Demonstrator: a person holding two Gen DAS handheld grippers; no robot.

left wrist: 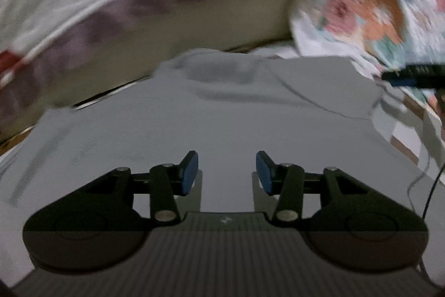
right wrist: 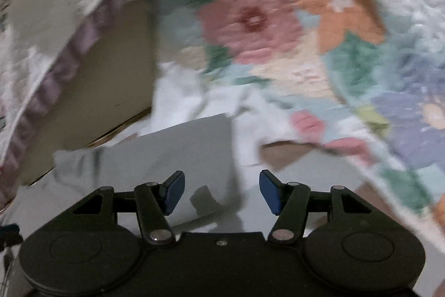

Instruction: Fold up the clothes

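while both grippers gape empty over the grey garment (left wrist: 222,116), a blurred, seemingly floral quilt (right wrist: 250,18) crowds behind.

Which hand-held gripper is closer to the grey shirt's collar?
Left, probably. The left hand-held gripper hovers open over the middle of the grey shirt, facing its collar. The right hand-held gripper hangs open over a folded edge; no collar shows there.

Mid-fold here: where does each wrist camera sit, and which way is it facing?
Left wrist: behind the left claw, angled down over the grey garment; its fingers show, apart and empty, plus the right claw's tip.
Right wrist: behind the right claw, angled down at the garment's edge and the floral quilt; fingers apart, empty.
Shared: garment, quilt.
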